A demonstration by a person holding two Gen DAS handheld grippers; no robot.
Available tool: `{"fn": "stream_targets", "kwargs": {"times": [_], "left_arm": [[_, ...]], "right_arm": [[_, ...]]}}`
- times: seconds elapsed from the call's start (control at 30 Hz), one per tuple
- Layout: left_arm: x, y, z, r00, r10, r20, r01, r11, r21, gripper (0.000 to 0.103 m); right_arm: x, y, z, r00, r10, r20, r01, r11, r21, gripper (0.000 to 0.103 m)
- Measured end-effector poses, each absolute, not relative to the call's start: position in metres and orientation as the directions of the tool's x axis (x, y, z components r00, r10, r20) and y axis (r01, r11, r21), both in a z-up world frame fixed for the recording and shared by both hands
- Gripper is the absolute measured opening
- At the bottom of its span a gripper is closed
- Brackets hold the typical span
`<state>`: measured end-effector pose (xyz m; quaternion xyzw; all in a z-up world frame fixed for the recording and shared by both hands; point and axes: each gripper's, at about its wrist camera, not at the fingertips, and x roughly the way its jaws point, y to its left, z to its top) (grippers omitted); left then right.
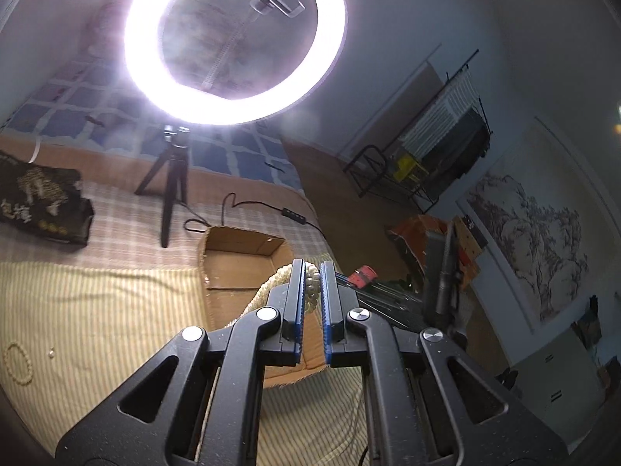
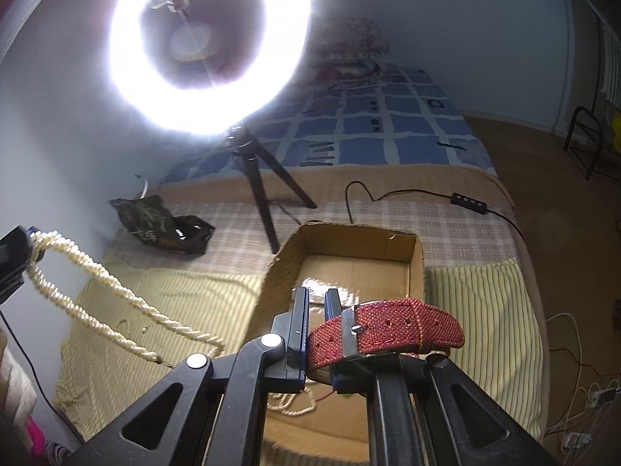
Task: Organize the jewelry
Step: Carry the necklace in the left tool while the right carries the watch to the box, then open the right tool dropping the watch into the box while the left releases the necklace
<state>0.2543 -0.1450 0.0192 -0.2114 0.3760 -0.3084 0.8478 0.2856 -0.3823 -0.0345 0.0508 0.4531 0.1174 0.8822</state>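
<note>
My left gripper (image 1: 311,268) is shut on a twisted cream pearl necklace (image 1: 271,283) and holds it in the air left of the cardboard box (image 1: 236,248). In the right wrist view the necklace (image 2: 97,275) hangs in a long loop from the left gripper (image 2: 15,256) down toward the box. My right gripper (image 2: 317,295) is shut on a red woven watch strap (image 2: 388,326), held over the cardboard box (image 2: 415,268). A thin pearl strand (image 2: 291,407) lies in the box. A bead bracelet (image 1: 17,361) lies on the striped cloth.
A lit ring light (image 2: 205,42) on a black tripod (image 2: 268,190) stands behind the box on the bed. A black packet (image 2: 163,229) lies at the left. A cable with a remote (image 2: 469,198) runs off right. The bed edge drops to the floor at the right.
</note>
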Motion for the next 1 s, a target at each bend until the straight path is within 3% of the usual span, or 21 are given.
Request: {"fn": "stream_targets", "kwargs": {"times": [0.73,0.83,1.0], "left_arm": [[0.307,-0.212,-0.056,0.490,-0.592,-0.640,0.345,0.806,-0.481,0.005],[0.309,-0.213,-0.061,0.488,-0.582,-0.650,0.346,0.813,-0.469,0.005],[0.308,-0.216,-0.061,0.492,-0.569,-0.659,0.355,0.822,-0.444,0.005]], "right_arm": [[0.364,-0.406,-0.118,0.432,0.297,-0.852,-0.118,0.955,0.273,0.008],[0.370,-0.404,-0.124,0.419,0.296,-0.859,-0.108,0.955,0.276,0.016],[0.372,-0.403,-0.122,0.431,0.270,-0.861,-0.087,0.962,0.258,0.059]]}}
